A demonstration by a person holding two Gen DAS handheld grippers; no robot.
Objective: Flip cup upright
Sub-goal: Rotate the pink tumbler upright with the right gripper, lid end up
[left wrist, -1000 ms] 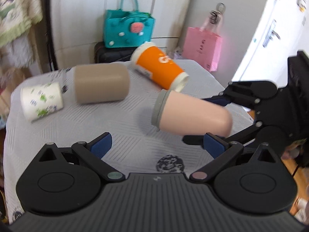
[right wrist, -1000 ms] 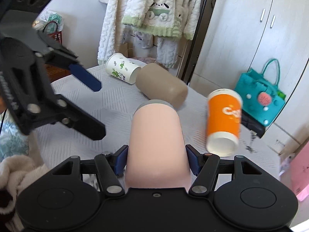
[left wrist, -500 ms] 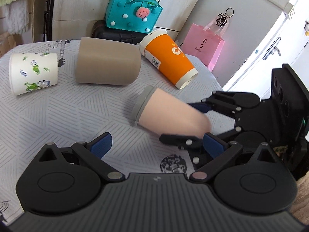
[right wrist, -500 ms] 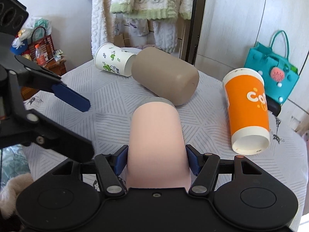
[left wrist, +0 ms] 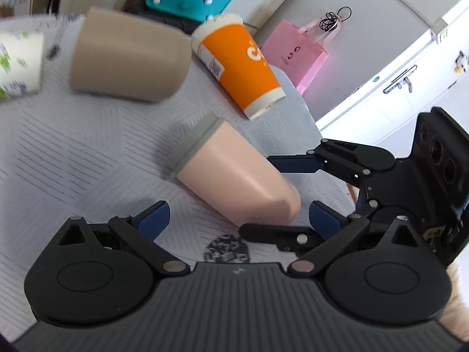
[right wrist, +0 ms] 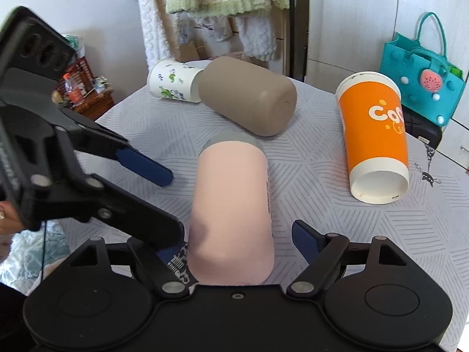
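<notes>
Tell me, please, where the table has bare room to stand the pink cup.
The widest bare cloth lies between the pink cup and the orange cup. A smaller patch lies before the white cup, bordered by the left gripper. It is crowded around the tan cup.

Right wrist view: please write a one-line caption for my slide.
Open right gripper straddles the pink cup lying sideways on the table.
</notes>
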